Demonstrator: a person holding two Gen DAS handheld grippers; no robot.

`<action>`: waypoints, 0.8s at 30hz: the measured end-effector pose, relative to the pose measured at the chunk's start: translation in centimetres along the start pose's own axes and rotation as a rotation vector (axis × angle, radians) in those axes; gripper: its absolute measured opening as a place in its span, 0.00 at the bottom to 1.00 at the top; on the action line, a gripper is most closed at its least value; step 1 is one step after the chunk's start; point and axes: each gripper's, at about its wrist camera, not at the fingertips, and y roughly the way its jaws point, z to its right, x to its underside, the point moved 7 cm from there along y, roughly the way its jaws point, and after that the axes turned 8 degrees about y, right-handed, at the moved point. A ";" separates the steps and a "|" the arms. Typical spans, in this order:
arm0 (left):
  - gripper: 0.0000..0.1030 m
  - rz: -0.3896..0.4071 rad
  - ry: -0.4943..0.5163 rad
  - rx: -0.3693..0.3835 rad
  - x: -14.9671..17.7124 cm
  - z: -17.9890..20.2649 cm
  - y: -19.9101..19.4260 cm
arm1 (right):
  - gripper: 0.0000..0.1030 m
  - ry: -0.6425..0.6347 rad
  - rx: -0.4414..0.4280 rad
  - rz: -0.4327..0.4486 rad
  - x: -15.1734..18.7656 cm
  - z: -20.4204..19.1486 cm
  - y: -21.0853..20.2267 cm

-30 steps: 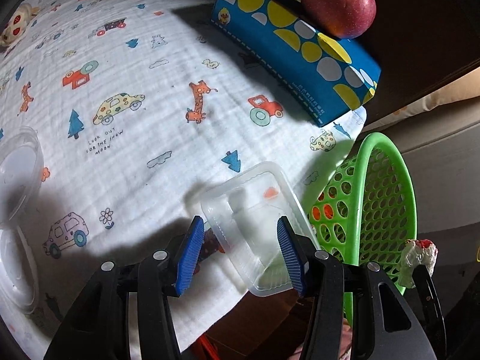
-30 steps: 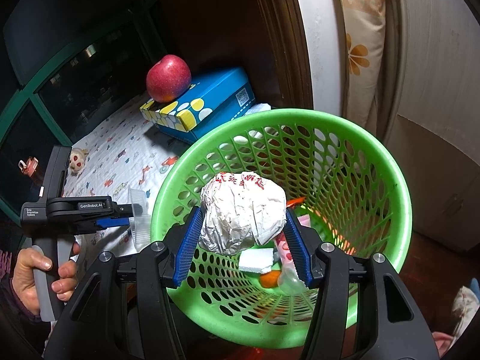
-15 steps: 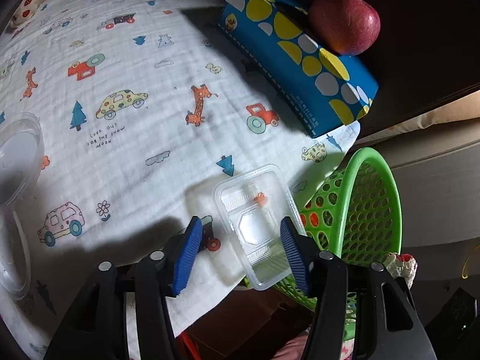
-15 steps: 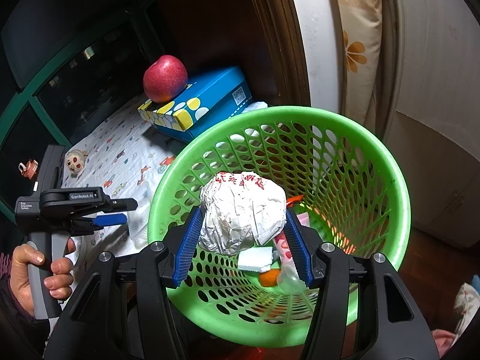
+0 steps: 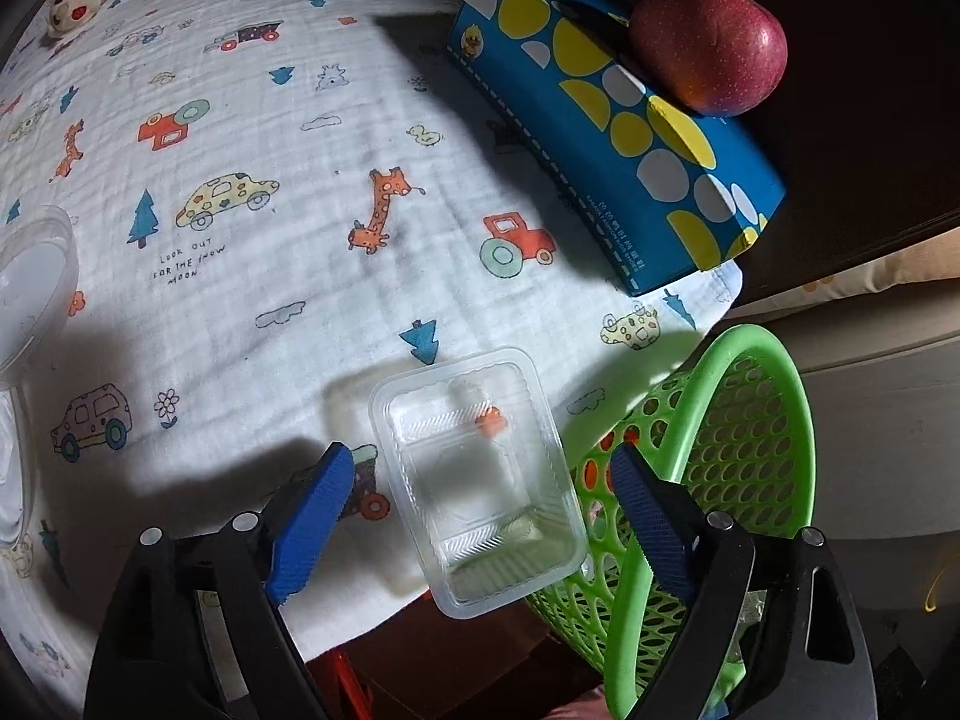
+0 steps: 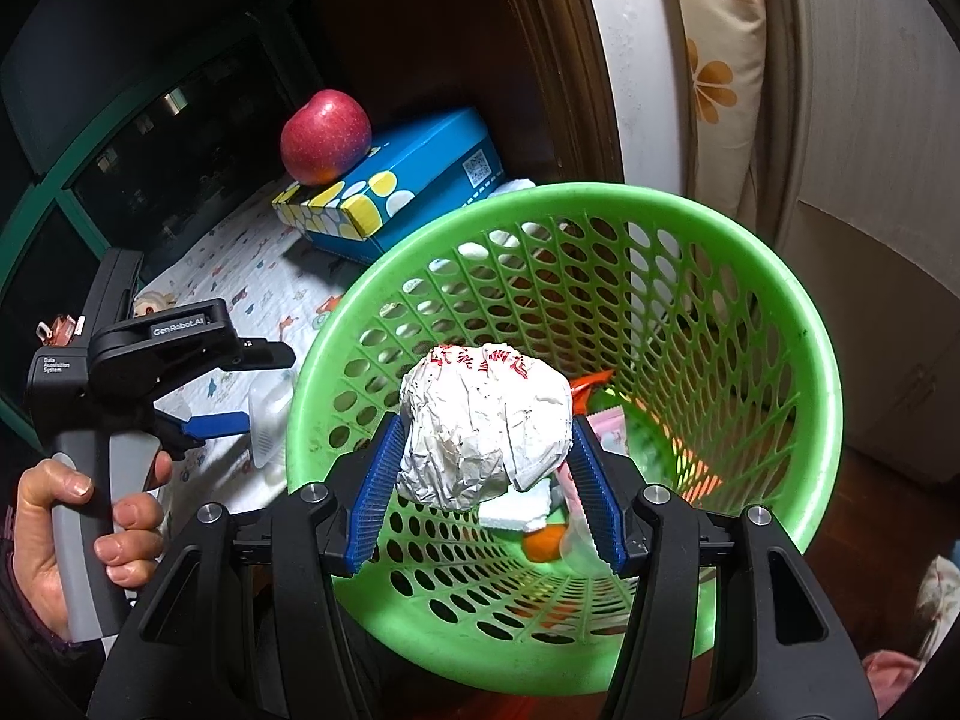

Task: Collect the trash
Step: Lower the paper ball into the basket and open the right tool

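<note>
A clear plastic tray [image 5: 480,480] lies at the edge of the printed cloth [image 5: 240,240], partly over the edge, beside the green basket [image 5: 750,450]. My left gripper [image 5: 480,510] straddles it with its jaws opening; the blue pads [image 5: 312,516] stand apart from the tray's sides. In the right wrist view my right gripper [image 6: 486,480] is shut on a crumpled white paper ball [image 6: 486,426] with red print, held over the mouth of the green basket [image 6: 780,360]. The left gripper [image 6: 264,387], in a person's hand, shows at the left, by the clear tray [image 6: 267,426].
A blue dotted tissue box [image 5: 618,150] with a red apple [image 5: 708,42] on it sits at the far side of the cloth. Clear round lids [image 5: 30,282] lie at the left edge, and a small toy [image 5: 75,0] far left. Foam, wrappers and an orange scrap [image 6: 540,540] lie in the basket.
My left gripper's jaws have spread wide and let go of the clear tray, which now lies flat on the cloth's edge. The right gripper holds the paper ball as before.
</note>
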 end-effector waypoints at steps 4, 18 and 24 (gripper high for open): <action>0.79 -0.007 -0.016 -0.018 0.1 -0.4 0.7 | 0.55 0.006 0.003 0.002 0.1 0.4 -0.2; 0.57 0.078 0.097 0.026 -1.0 0.1 -2.9 | 0.55 0.013 0.011 0.005 0.2 0.6 -0.4; 0.57 0.138 0.184 0.103 -1.5 3.3 -6.5 | 0.62 0.007 0.033 0.009 -0.1 0.8 -0.4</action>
